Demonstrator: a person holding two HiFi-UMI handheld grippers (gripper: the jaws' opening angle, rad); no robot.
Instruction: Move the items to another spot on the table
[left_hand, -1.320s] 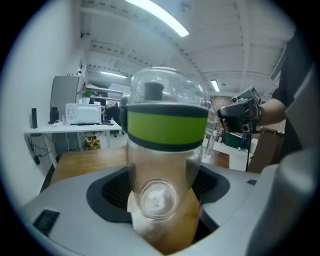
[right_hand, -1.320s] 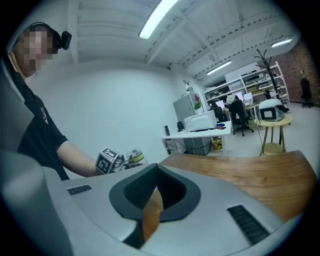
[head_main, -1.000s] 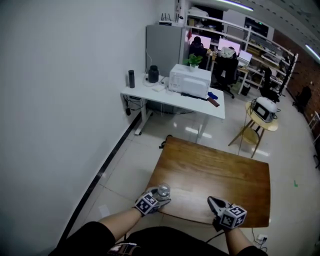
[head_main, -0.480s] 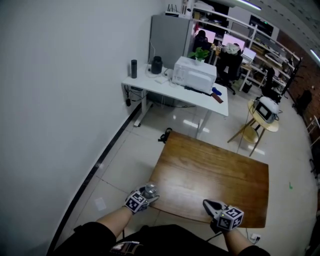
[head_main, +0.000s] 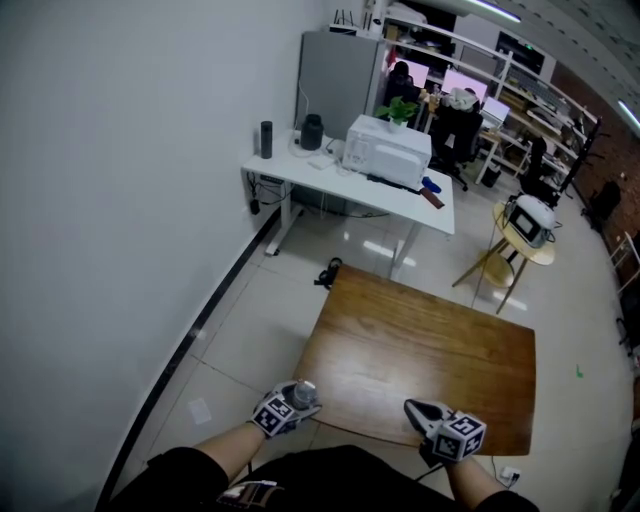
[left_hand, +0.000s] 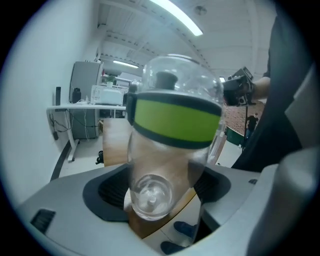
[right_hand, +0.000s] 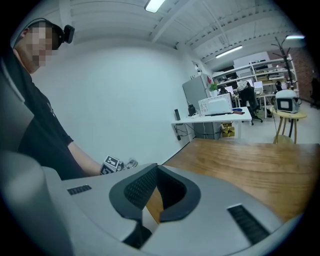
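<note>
A clear glass jar (left_hand: 172, 120) with a green band lies between the jaws of my left gripper (left_hand: 160, 186), its base toward the camera. The pads touch its sides while the jaws are opening slightly. In the head view that left gripper (head_main: 298, 397) holds the jar (head_main: 304, 389) just off the near left corner of the wooden table (head_main: 430, 340). My right gripper (head_main: 412, 408) rests over the table's near edge, shut and empty. In the right gripper view its pads (right_hand: 137, 186) meet at the tips above the table (right_hand: 250, 160), and the left gripper's marker cube (right_hand: 112, 164) shows beyond.
A white desk (head_main: 300, 178) with a white appliance (head_main: 385, 150), a dark bottle and a plant stands beyond the table. A round stool (head_main: 520, 245) carrying a small device is at the right. A dark cable (head_main: 330, 270) lies on the tiled floor. A white wall runs along the left.
My left gripper has drawn back with the jar, from over the table's near left part to just off its corner. The right gripper has barely shifted.
</note>
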